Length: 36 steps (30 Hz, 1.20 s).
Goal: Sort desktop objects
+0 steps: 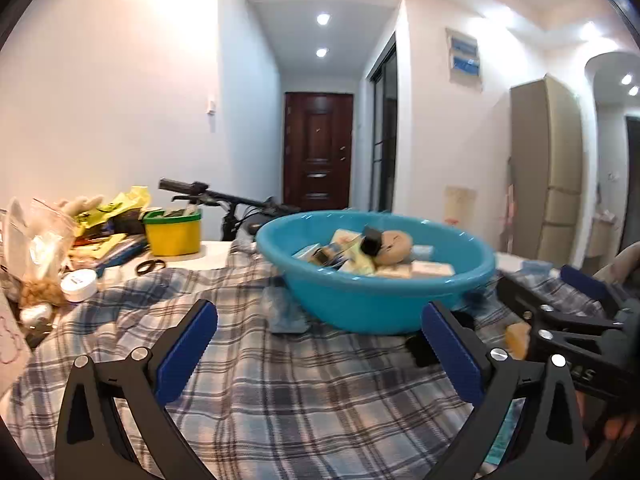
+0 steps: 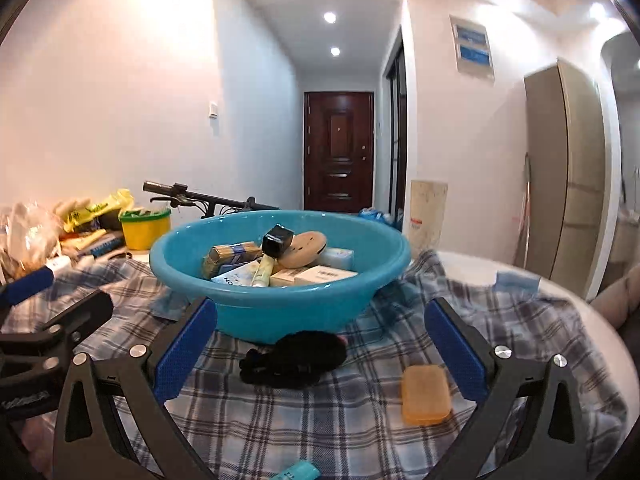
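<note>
A turquoise basin [image 1: 372,304] [image 2: 280,308] stands on the plaid cloth and holds several boxes, a tube, a black cube and a tan round piece. My left gripper [image 1: 320,344] is open and empty, in front of and left of the basin. My right gripper [image 2: 320,340] is open and empty, just before the basin. Between its fingers lie a black bundle [image 2: 296,356] and an orange soap bar [image 2: 426,394], both on the cloth. The right gripper also shows in the left wrist view [image 1: 556,300], with the soap bar [image 1: 518,338] beside it.
A pile of bags, a yellow tub [image 1: 173,232], a white jar [image 1: 79,285] and a black ring [image 1: 150,266] crowd the table's left. A blue packet [image 1: 286,312] lies by the basin. A teal item [image 2: 298,472] sits at the near edge. A bicycle handlebar [image 2: 192,196] stands behind.
</note>
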Motion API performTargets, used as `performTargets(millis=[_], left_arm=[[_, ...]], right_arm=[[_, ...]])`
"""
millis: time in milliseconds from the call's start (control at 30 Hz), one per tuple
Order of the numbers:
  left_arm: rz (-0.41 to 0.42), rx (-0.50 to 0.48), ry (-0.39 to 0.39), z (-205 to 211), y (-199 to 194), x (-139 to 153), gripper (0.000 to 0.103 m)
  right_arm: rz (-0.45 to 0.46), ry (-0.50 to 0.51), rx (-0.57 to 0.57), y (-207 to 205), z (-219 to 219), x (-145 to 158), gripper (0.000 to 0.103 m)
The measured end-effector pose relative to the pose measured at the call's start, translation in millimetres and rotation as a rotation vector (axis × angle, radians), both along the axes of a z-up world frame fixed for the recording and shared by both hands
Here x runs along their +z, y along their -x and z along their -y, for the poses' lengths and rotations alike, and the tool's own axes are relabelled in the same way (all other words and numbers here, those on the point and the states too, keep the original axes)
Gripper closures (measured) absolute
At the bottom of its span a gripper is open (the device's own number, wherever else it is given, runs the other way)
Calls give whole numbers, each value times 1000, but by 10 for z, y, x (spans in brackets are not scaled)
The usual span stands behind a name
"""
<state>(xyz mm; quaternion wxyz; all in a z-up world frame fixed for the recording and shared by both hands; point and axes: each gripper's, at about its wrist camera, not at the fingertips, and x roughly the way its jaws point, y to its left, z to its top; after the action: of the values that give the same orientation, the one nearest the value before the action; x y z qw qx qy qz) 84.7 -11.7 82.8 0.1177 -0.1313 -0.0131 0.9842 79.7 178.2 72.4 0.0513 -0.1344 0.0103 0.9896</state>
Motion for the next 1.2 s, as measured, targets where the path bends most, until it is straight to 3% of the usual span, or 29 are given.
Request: performTargets(millis=[267, 567, 800, 900, 1000, 1133, 1200], left_arm=[[65, 7, -56, 121, 54, -49, 0], [-30, 15, -9, 24, -135, -4, 0], [149, 64, -70, 86, 36, -86, 0], [70, 80, -57, 79, -87, -43, 0], [-31, 158, 15, 4, -228, 18, 0], [-73, 159, 54, -28, -291, 62, 0], [-44, 102, 45, -28, -276, 60, 0]], right_arm=[[-18, -11, 13, -69, 6, -29, 0], [-86, 13, 9, -210, -15, 5, 0], [-63, -2, -27, -271, -21, 53, 0], [-48, -6, -11, -353, 0, 122, 0], [-101, -61, -31, -476, 79, 176, 0], [-158, -63, 1, -590, 122, 173, 0], [-161, -23, 49, -615, 87, 158, 0]])
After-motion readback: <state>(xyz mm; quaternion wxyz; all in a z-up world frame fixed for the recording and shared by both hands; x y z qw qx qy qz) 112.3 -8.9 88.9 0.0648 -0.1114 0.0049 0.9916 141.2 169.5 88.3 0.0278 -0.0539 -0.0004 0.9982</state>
